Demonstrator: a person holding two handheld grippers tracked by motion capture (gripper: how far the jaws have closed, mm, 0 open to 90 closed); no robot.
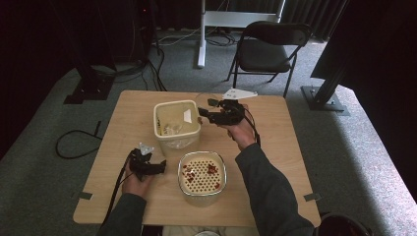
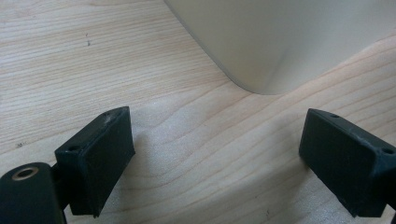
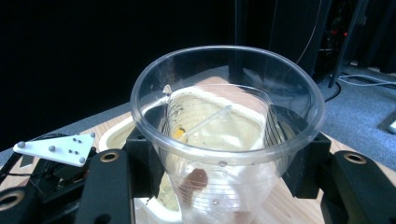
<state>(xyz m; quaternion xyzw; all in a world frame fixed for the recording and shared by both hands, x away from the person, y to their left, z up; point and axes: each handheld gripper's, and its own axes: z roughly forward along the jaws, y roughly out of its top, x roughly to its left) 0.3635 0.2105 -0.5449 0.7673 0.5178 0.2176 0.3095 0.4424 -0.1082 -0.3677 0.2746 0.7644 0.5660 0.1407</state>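
My right gripper is shut on a clear plastic cup, its jaws pressing the cup's sides below the rim. The cup stands upright, and a reddish bit shows low down through its wall. In the high view the right gripper points left at the rim of a tall cream bin with scraps inside. My left gripper rests on the table to the left of a cream strainer bowl that holds red bits. In its own view the left gripper stands open over bare wood, with nothing between its jaws.
A cream container's rounded corner stands just ahead of the left jaws. The left gripper's white plate shows at the left of the right gripper view. A black folding chair stands on the grey carpet beyond the wooden table.
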